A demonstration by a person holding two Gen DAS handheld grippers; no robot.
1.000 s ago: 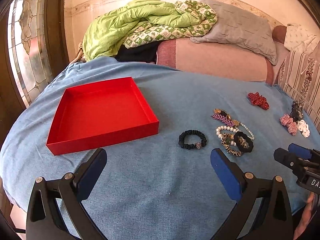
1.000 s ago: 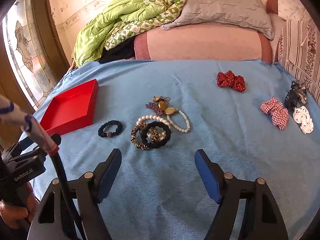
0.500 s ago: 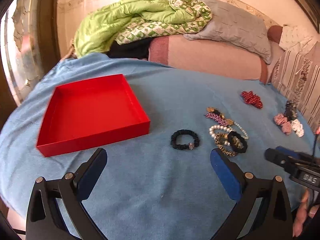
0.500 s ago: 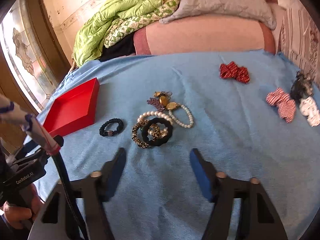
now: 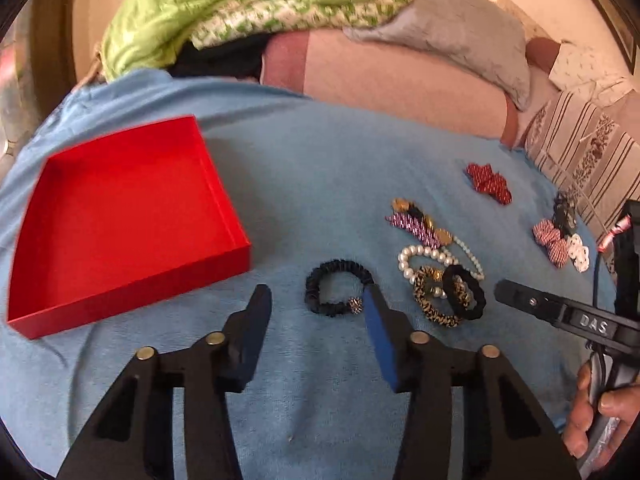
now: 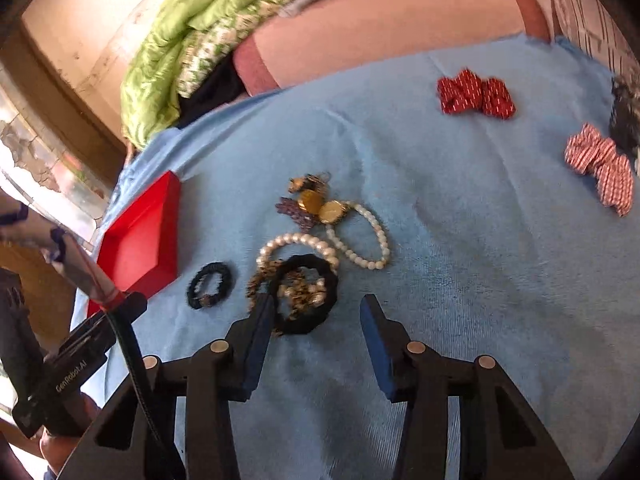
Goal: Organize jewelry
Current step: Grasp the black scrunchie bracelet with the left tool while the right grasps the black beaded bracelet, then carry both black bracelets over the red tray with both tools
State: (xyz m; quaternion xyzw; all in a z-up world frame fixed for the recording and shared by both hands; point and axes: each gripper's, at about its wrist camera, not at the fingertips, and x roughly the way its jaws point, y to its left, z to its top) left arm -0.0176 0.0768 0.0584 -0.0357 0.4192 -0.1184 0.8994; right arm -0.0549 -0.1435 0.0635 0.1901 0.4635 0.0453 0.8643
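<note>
Blue-covered bed (image 5: 320, 168) carries red tray (image 5: 120, 220), jewelry (image 5: 436, 264).

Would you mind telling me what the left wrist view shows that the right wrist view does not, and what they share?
Only the left wrist view shows the inside of the red tray, which holds nothing, and a white dotted bow. Only the right wrist view shows the black scrunchie on the pile, just ahead of the right tool. Both show the blue cover, the small black scrunchie, the pearl strands and the red dotted bow.
</note>
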